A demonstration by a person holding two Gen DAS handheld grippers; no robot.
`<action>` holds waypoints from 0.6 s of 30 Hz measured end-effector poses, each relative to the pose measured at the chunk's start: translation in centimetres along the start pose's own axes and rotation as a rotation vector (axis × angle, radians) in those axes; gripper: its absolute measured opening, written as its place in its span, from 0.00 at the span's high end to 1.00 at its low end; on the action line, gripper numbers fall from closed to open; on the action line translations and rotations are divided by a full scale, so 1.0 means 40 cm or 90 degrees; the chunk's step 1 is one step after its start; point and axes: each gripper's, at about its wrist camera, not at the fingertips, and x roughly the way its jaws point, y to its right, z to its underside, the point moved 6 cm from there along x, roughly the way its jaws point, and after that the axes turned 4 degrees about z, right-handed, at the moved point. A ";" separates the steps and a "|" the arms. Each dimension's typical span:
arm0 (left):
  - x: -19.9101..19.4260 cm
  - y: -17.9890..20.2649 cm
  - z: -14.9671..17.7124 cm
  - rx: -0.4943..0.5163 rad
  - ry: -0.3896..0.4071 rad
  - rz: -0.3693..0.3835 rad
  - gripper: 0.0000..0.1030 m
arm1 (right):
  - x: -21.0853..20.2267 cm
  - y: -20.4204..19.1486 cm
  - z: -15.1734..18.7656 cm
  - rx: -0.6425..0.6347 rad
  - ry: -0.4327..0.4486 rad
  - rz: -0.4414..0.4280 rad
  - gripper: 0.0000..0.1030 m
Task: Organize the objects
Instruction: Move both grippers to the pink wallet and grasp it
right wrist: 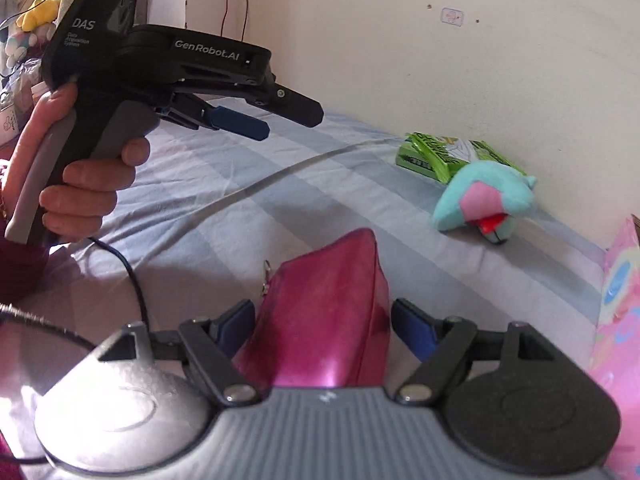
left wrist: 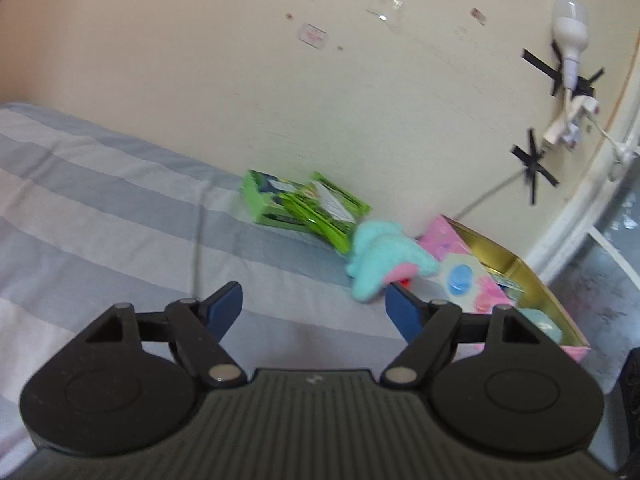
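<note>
Pink shiny pouch [right wrist: 320,312] sits on the striped bed [left wrist: 100,208] between my right tool's [right wrist: 323,330] spread fingers, not pinched. My left tool [left wrist: 314,306] is spread too, holding nothing. Near the wall lie green packets [left wrist: 304,208], a blue plush toy [left wrist: 380,264] and a pink box [left wrist: 516,280].

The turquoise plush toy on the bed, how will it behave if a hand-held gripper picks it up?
The turquoise plush toy looks soft and stuffed, so it would probably squash between the pads and sag. It seems light for its bulk. Its fuzzy fabric should grip rather than slip, and lying slumped on the striped sheet it is unlikely to roll.
</note>
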 end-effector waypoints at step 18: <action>0.052 0.156 0.119 0.148 -0.092 0.209 0.09 | -0.181 0.051 0.156 0.244 0.024 -0.032 0.25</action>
